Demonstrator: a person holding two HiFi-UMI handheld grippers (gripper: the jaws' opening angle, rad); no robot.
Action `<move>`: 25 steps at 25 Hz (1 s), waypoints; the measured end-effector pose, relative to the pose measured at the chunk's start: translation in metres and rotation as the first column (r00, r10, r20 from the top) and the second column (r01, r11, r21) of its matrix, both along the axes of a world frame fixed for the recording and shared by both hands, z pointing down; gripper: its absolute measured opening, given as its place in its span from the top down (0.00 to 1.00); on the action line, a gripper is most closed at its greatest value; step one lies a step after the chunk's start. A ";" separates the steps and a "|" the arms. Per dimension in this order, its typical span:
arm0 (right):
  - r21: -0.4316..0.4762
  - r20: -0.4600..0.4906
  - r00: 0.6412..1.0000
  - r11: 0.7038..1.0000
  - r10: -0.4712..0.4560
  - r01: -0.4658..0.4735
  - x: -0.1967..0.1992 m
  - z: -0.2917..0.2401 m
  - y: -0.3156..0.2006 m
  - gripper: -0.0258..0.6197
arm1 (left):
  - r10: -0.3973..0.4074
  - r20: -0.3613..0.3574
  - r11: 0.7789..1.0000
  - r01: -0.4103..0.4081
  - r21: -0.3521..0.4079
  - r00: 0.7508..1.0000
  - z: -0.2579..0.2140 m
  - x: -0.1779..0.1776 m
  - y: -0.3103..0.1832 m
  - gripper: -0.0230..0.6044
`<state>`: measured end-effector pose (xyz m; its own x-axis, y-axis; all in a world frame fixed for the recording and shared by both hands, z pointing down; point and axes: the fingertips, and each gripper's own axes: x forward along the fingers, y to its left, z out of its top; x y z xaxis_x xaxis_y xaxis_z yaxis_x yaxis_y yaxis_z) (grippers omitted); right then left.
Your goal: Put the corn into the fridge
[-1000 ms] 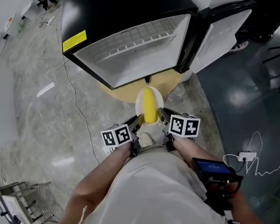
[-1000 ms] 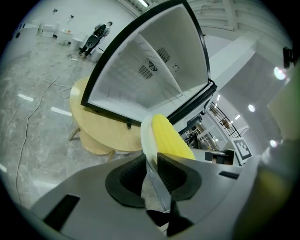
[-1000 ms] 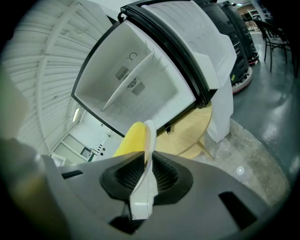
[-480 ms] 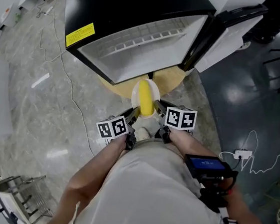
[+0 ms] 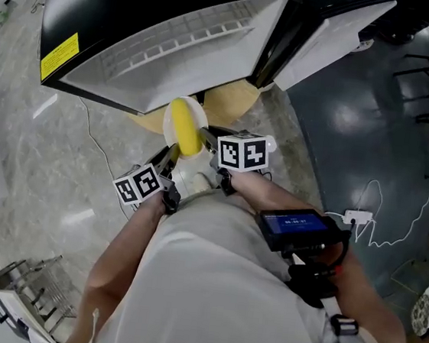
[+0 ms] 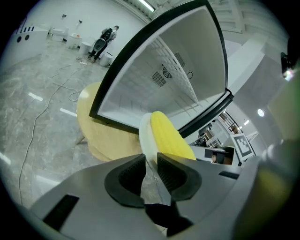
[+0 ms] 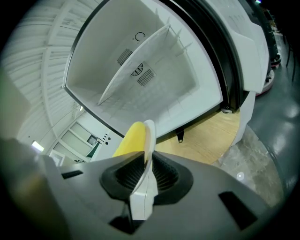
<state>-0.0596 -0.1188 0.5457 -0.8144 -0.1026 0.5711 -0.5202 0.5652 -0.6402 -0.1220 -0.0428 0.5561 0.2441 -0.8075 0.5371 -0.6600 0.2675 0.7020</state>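
A yellow corn cob (image 5: 185, 129) lies on a small white plate (image 5: 199, 111), carried in the air just below the open fridge (image 5: 183, 40). My left gripper (image 5: 172, 154) is shut on the plate's near left rim, and my right gripper (image 5: 207, 134) is shut on its right rim. The left gripper view has the plate (image 6: 145, 136) edge-on between the left gripper's (image 6: 150, 164) pads, with the corn (image 6: 171, 138) behind. In the right gripper view the plate (image 7: 149, 140) is pinched by the right gripper (image 7: 146, 171), the corn (image 7: 131, 138) to its left. The fridge interior (image 7: 140, 70) is white with one shelf.
The fridge door (image 5: 330, 34) hangs open at the right. The fridge stands on a round wooden base (image 5: 230, 99). Cables (image 5: 96, 126) run across the marble floor at the left. A power strip (image 5: 355, 219) lies at the right, and a metal rack (image 5: 23, 299) at the bottom left.
Both grippers have carried the plate with the corn closer to the fridge opening; in the head view they have shifted left and up. The grip on the plate is unchanged.
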 end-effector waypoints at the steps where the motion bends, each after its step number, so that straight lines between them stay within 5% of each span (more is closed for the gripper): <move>1: -0.001 -0.001 1.000 1.000 -0.016 0.016 -0.001 0.001 -0.003 0.87 | -0.014 -0.001 1.000 0.014 -0.005 1.000 0.001 0.000 -0.002 0.85; 25: -0.058 -0.011 0.977 0.976 -0.211 0.210 -0.013 0.033 -0.057 0.87 | -0.214 0.008 0.975 0.215 -0.056 0.977 0.030 0.004 -0.045 0.85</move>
<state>-0.0728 -0.1762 0.5788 -0.8046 0.1028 0.5849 -0.4041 0.6269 -0.6661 -0.1182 -0.0877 0.5858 0.0675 -0.8093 0.5835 -0.5843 0.4420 0.6806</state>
